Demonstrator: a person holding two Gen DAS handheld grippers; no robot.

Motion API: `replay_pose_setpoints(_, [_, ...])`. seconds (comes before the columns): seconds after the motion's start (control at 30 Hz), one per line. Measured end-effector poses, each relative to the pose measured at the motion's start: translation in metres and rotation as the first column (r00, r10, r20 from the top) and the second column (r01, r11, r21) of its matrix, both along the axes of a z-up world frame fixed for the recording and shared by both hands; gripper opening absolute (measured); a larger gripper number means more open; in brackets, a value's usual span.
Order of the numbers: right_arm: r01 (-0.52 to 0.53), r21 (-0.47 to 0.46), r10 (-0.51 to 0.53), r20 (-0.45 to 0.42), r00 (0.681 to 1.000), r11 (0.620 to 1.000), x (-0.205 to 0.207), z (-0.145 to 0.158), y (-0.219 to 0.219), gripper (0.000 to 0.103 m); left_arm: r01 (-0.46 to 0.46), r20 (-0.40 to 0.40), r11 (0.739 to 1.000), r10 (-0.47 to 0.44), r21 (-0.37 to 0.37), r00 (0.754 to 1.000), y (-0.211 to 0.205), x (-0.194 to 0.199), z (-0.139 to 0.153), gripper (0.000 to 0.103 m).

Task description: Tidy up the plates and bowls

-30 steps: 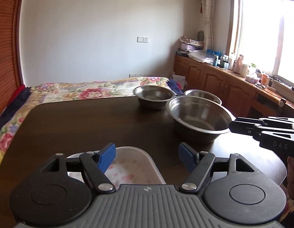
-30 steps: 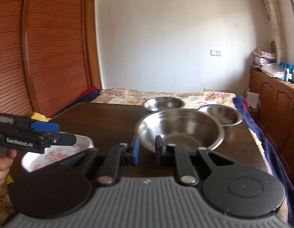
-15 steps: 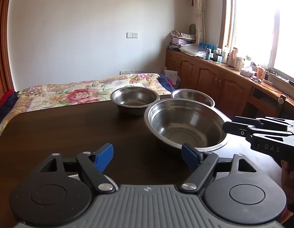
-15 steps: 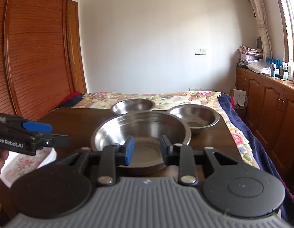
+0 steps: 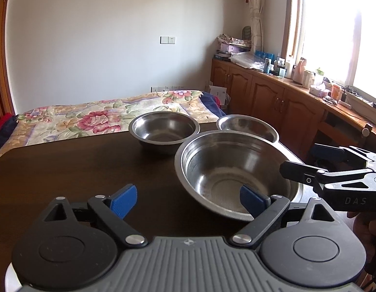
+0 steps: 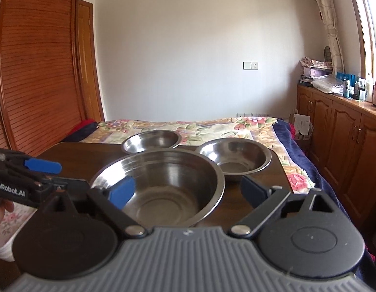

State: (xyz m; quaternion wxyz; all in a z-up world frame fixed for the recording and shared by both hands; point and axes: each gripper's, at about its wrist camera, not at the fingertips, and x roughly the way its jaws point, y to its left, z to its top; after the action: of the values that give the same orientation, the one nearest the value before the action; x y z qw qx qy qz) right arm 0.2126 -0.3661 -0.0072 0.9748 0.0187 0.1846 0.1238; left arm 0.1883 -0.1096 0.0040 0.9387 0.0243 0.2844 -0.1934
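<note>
Three steel bowls stand on the dark wooden table (image 5: 66, 170). The large bowl (image 5: 234, 170) (image 6: 158, 185) is nearest, a medium bowl (image 5: 163, 129) (image 6: 151, 141) sits behind it, and a small bowl (image 5: 246, 126) (image 6: 234, 155) is at the far right. My left gripper (image 5: 188, 199) is open and empty, its right fingertip level with the large bowl's near rim. My right gripper (image 6: 188, 192) (image 5: 302, 163) is open and empty, just off that bowl's right rim. A floral plate (image 6: 8, 221) lies under my left gripper (image 6: 64, 175).
A bed with a floral cover (image 5: 90, 119) lies beyond the table's far edge. Wooden cabinets (image 5: 285, 107) with bottles on top run along the right wall under a window. A slatted wooden wardrobe (image 6: 37, 73) stands on the left. A hand (image 6: 0, 209) holds the left gripper.
My right gripper's fingers have spread from a narrow gap to wide open. Both grippers have moved in toward the large bowl. The floral plate has dropped out of the left wrist view.
</note>
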Motion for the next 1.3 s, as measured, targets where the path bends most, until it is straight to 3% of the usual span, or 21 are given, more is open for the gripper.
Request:
replay_pose_setpoints(0.3, [-0.015, -0.023, 0.014, -0.051, 0.999, 1.000, 0.017, -0.004, 0.001, 0.094, 0.016, -0.022, 1.000, -0.016, 0.002, 1.000, -0.013, 0.015, -0.006, 0.093])
replay_pose_setpoints(0.37, [-0.018, -0.019, 0.017, -0.067, 0.998, 1.000, 0.020, -0.004, 0.000, 0.093, 0.021, -0.032, 1.000, -0.021, 0.003, 0.999, -0.015, 0.018, -0.008, 0.089])
replay_pose_setpoints(0.53, [-0.021, 0.007, 0.021, -0.104, 0.994, 1.000, 0.026, -0.008, -0.004, 0.091, 0.035, -0.071, 0.999, -0.035, -0.004, 0.997, -0.019, 0.023, -0.014, 0.065])
replay_pose_setpoints(0.7, [-0.014, 0.008, 0.015, -0.131, 0.991, 1.000, 0.030, -0.011, -0.005, 0.079, 0.033, -0.091, 0.999, -0.034, -0.008, 0.995, -0.021, 0.027, -0.018, 0.054])
replay_pose_setpoints(1.0, [-0.018, 0.011, 0.020, -0.152, 0.988, 1.000, 0.034, -0.014, -0.007, 0.061, 0.019, -0.094, 1.000, -0.020, -0.015, 0.995, -0.022, 0.027, -0.017, 0.047])
replay_pose_setpoints(1.13, [-0.023, 0.016, 0.026, -0.165, 0.986, 1.000, 0.036, -0.015, -0.007, 0.053, 0.015, -0.093, 1.000, -0.016, -0.013, 0.996, -0.023, 0.028, -0.017, 0.037])
replay_pose_setpoints(1.2, [-0.020, 0.020, 0.023, -0.170, 0.985, 1.000, 0.036, -0.016, -0.007, 0.046, 0.011, -0.093, 1.000, -0.012, -0.007, 0.996, -0.023, 0.027, -0.017, 0.031])
replay_pose_setpoints(1.3, [-0.012, 0.021, 0.015, -0.168, 0.986, 1.000, 0.035, -0.017, -0.009, 0.033, 0.005, -0.090, 1.000, -0.006, -0.004, 0.996, -0.021, 0.026, -0.018, 0.031])
